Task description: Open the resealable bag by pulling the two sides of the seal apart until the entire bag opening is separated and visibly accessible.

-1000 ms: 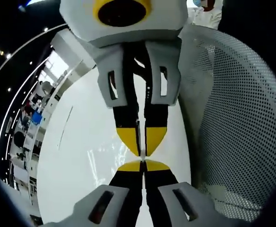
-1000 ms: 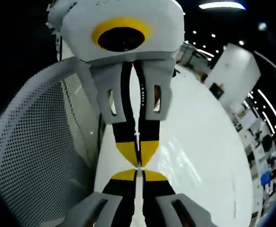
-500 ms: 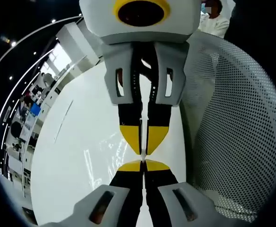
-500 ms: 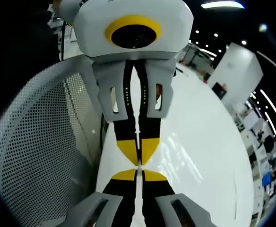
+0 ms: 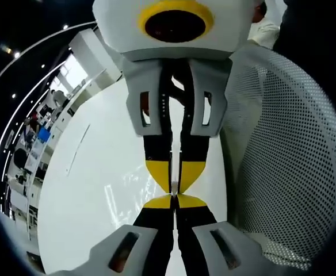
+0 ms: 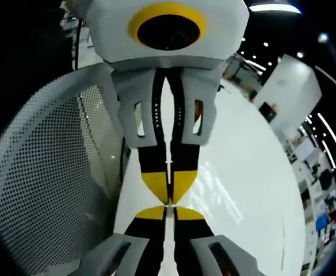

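My two grippers meet tip to tip over a white table (image 5: 76, 190). In the left gripper view, my left gripper (image 5: 174, 199) rises from the bottom with its yellow-tipped jaws pressed together. The right gripper (image 5: 174, 185) points down at it from above, also shut. A clear resealable bag (image 5: 125, 198) shows as faint glints of film beside the tips, and both grippers pinch it there. The right gripper view mirrors this: the right gripper (image 6: 168, 206) is below, the left gripper (image 6: 169, 196) above, and bag (image 6: 220, 190) glints lie to the right.
A white perforated mesh chair back (image 5: 289, 149) stands close beside the grippers, also seen as the mesh chair (image 6: 41, 172). A person in white (image 5: 266, 31) is behind it. The table (image 6: 260, 172) stretches away toward a dim room with ceiling lights.
Both grippers stay shut and tip to tip. Each view's opposite gripper has grown slightly larger and shifted a little; the views have tilted slightly.
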`<state>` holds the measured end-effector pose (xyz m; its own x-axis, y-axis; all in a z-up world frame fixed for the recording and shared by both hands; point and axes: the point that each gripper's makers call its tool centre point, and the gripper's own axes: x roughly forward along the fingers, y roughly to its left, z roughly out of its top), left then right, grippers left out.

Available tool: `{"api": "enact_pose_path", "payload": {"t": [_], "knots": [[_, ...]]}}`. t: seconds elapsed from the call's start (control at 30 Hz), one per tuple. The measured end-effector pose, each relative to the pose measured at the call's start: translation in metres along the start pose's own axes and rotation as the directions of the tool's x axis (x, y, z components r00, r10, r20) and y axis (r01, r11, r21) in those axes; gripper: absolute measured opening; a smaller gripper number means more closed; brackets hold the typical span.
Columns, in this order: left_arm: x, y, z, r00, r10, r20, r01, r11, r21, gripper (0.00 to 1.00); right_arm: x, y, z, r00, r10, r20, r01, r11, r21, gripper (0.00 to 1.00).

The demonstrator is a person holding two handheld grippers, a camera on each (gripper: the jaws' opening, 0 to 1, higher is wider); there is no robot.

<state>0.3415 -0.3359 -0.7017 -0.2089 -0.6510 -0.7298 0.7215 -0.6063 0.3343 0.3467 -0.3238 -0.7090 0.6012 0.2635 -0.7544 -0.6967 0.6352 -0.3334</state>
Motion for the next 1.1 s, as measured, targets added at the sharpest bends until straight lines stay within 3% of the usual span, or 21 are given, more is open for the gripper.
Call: {"api": "enact_pose_path", "payload": {"t": [0.27, 0.93, 1.1], "knots": [[0.002, -0.006, -0.001, 0.999, -0.043, -0.016, 0.043, 0.999, -0.022, 0.0, 0.002, 0.005, -0.003, 1.0, 0.023, 0.0, -0.023, 1.0, 0.014, 0.0], [-0.002, -0.007, -0.003, 1.0, -0.028, -0.01, 0.028, 0.999, -0.046, 0.0, 0.003, 0.006, -0.014, 1.0, 0.013, -0.012, -0.012, 0.999, 0.048, 0.0], [-0.003, -0.004, 0.0, 1.0, -0.009, 0.008, 0.009, 1.0, -0.014, 0.0, 0.001, 0.003, -0.014, 1.0, 0.002, -0.019, -0.001, 0.999, 0.038, 0.0]]}}
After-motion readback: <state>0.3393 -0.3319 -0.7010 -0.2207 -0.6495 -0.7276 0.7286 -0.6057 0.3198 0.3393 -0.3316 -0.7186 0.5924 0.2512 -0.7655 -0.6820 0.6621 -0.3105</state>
